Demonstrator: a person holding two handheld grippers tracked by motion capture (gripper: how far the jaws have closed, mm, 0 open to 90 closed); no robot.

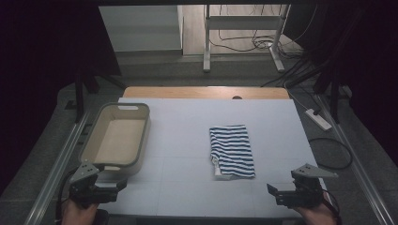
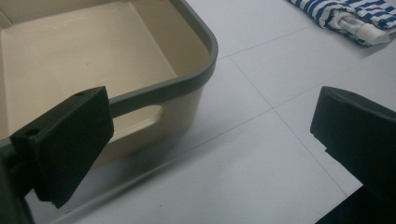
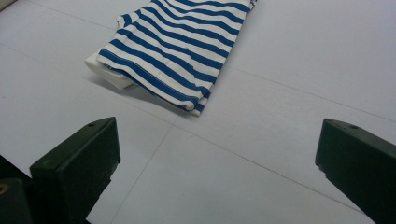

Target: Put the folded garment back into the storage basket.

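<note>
Behind left claw (image 2: 205, 140), basin's (image 2: 205, 60) near wall half-hidden

Your 2 grippers, the left gripper (image 1: 96, 187) and the right gripper (image 1: 293, 191), are black, each with a grey 3-cornered plate on top and chunky black jaws.

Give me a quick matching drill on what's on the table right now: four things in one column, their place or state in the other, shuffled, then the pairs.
Things:
1. striped cloth
2. beige bin
3. left gripper
4. right gripper

Places or states:
A. empty, on the table's left side
B. jaws open, at the near right edge, nothing held
C. folded, lying flat right of centre
D. jaws open, close to the bin's near end, nothing held

Pairs: 1-C, 2-A, 3-D, 4-B
</note>
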